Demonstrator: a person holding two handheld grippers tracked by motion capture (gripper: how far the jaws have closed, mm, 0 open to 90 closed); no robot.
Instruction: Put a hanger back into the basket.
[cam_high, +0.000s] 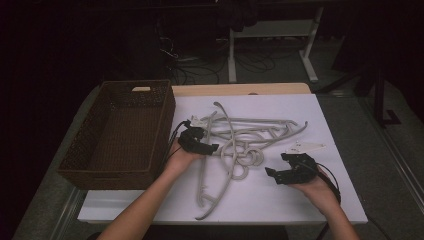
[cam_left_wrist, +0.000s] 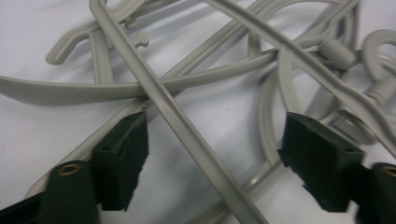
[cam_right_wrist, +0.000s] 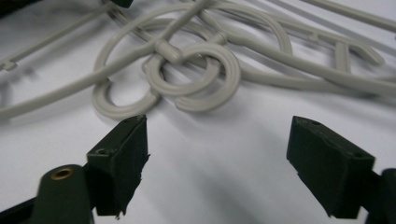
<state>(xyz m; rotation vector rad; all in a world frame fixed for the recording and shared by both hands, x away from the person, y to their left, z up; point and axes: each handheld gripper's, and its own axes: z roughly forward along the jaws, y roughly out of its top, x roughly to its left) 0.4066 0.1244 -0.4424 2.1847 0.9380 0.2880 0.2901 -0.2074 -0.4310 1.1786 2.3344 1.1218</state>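
Note:
A tangled pile of grey plastic hangers (cam_high: 240, 137) lies in the middle of the white table (cam_high: 330, 200). My left gripper (cam_high: 210, 147) is at the pile's left side, open. In the left gripper view a hanger bar (cam_left_wrist: 187, 126) runs slantwise between the spread jaws of this gripper (cam_left_wrist: 217, 128), untouched by either pad. My right gripper (cam_high: 276, 165) hovers open to the right of the pile. In the right gripper view the jaws of this gripper (cam_right_wrist: 219, 126) are wide apart over bare table, just short of the overlapping hanger hooks (cam_right_wrist: 196, 77).
A dark woven basket (cam_high: 165, 117) stands at the table's left, close beside my left hand. A small white piece (cam_high: 305, 147) lies just beyond the right gripper. Bare table stretches along the front edge and the right side. Desk legs and cables sit on the floor behind.

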